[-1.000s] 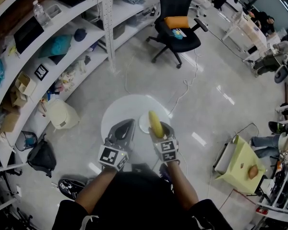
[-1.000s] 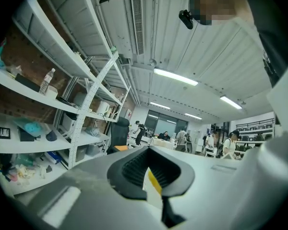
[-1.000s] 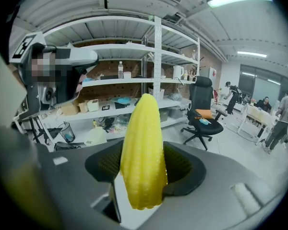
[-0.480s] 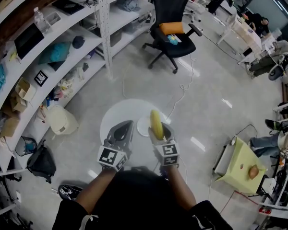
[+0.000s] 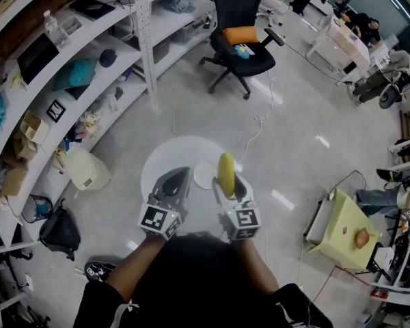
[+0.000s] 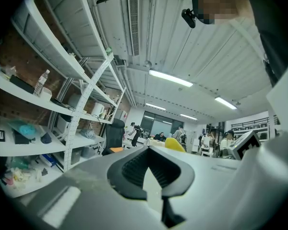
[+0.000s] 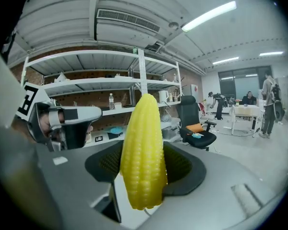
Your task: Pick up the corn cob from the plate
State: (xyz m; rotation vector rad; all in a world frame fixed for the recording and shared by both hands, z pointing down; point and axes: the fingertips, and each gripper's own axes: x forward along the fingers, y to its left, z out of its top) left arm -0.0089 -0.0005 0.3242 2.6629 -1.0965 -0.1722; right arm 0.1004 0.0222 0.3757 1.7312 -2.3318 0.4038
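Right claw [image 5: 229,188] clamped round the thick end of the corn cob [image 7: 143,152], carrying it over the small plate [image 5: 202,176] on the round table [image 5: 162,161], left claw [image 5: 181,178] closed and empty; it looks light, stiff and knobbly, so that mid-to-lower grip should hold.
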